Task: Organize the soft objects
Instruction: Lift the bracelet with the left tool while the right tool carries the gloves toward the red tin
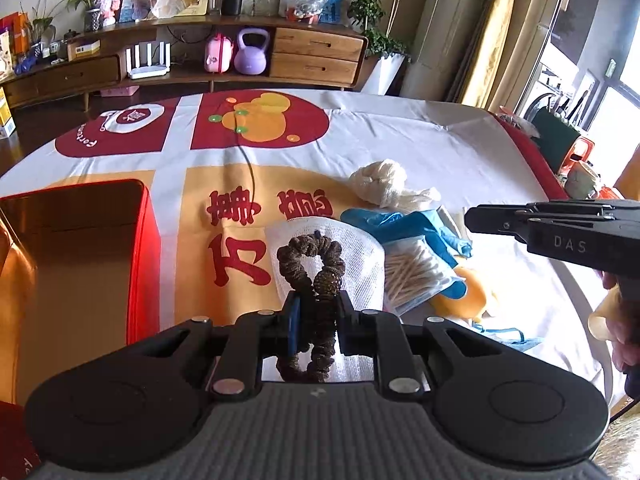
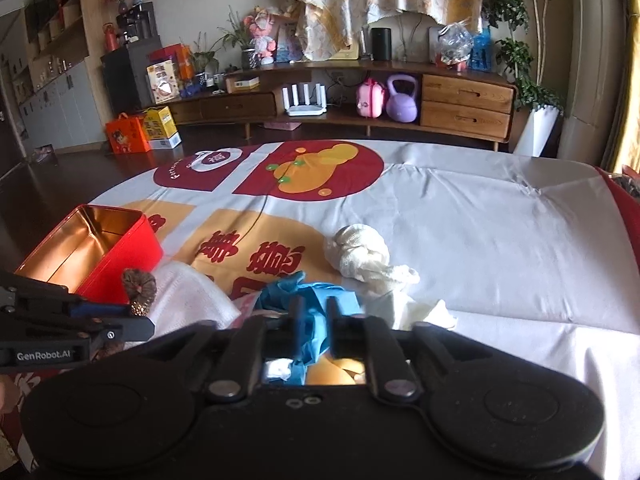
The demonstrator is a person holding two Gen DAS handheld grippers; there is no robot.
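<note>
My left gripper (image 1: 318, 300) is shut on a brown scrunchie (image 1: 310, 254) and holds it above a white gauze cloth (image 1: 360, 258). The scrunchie also shows in the right wrist view (image 2: 139, 286). My right gripper (image 2: 313, 306) is shut on a blue glove (image 2: 310, 294); the glove also shows in the left wrist view (image 1: 384, 220). The right gripper (image 1: 476, 218) reaches in from the right. An open red tin (image 1: 76, 256) stands at the left and shows in the right wrist view (image 2: 96, 254). A knotted cream cloth (image 1: 380, 184) lies behind the pile.
A bag of cotton swabs (image 1: 416, 276) and an orange soft object (image 1: 468, 296) lie in the pile on the printed tablecloth (image 1: 440, 148). A wooden sideboard (image 1: 316, 52) stands beyond the table's far edge. A thin black cord (image 1: 250, 168) runs across the cloth.
</note>
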